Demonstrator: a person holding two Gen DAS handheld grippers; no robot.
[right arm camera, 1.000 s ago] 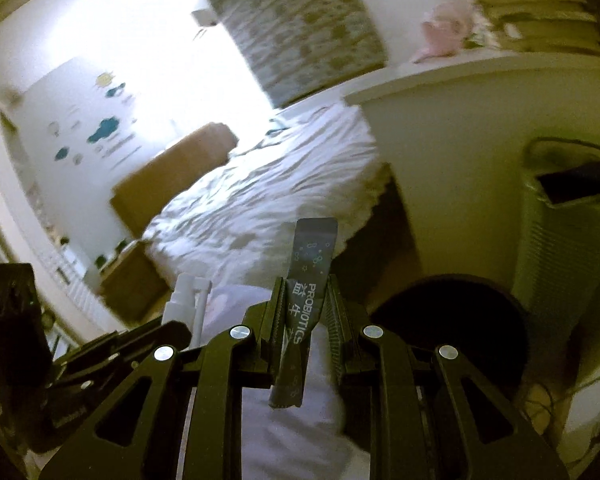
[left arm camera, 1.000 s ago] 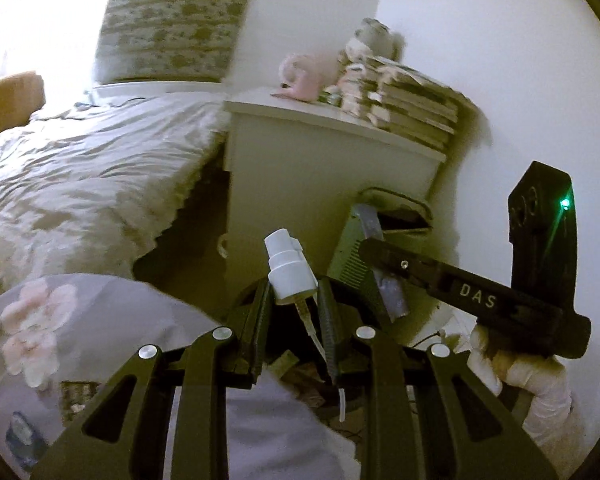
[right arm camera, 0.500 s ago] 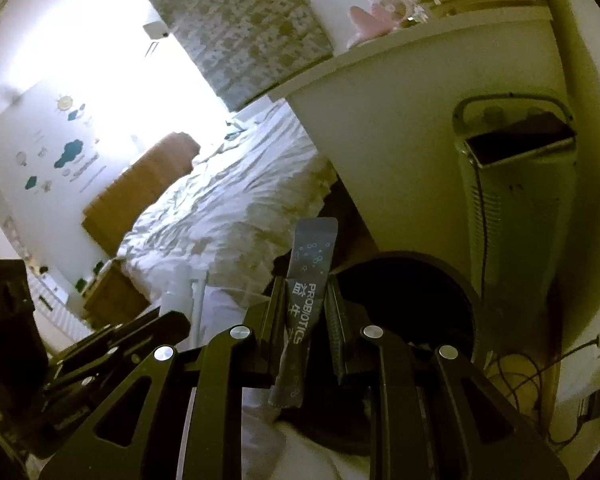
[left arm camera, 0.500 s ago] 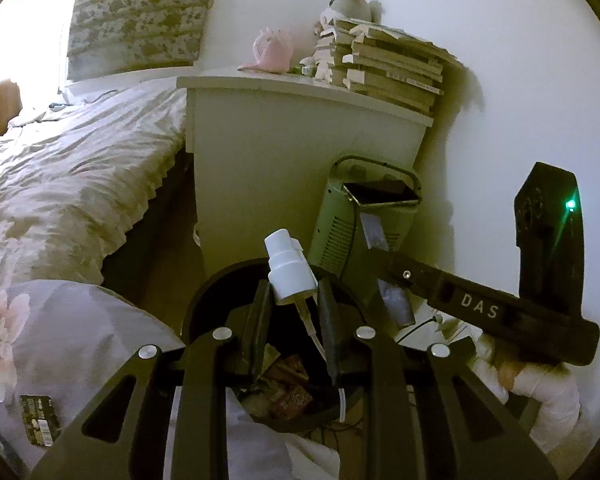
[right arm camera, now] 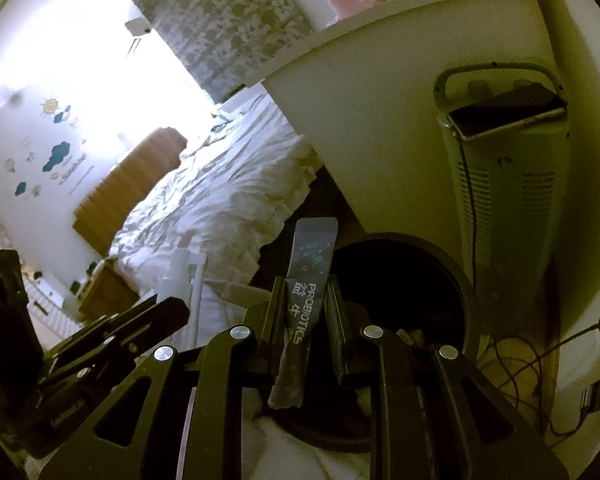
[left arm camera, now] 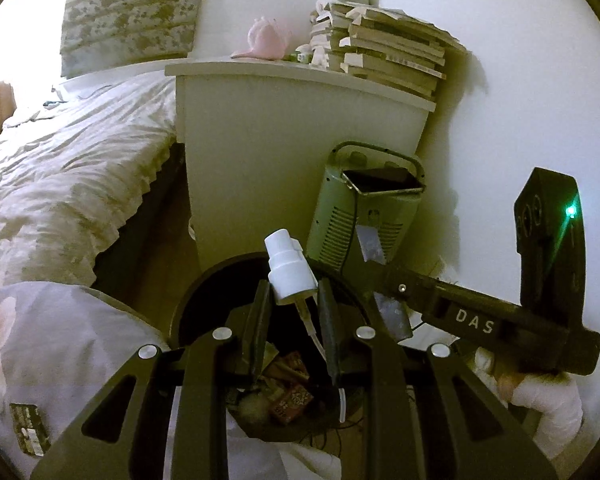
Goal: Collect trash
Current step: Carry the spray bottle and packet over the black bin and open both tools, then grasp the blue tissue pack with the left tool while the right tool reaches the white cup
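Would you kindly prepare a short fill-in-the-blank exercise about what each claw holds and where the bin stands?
1. The left claw grips a white spray ____.
2. The sachet in the right claw reads ____.
3. The round black bin already contains some ____.
4. A phone lies on top of the pale green ____.

Missing words: pump; PROBIOTICS; wrappers; appliance

Daylight is blowing out the window (right arm camera: 100, 40). Patterned blind (left arm camera: 132, 8) is hanging beside it. Rumpled bed (left arm camera: 60, 168) is sitting against a white cabinet (left arm camera: 284, 152) stacked with books (left arm camera: 388, 52). Green heater (left arm camera: 364, 216) is standing by the white wall (left arm camera: 520, 80).
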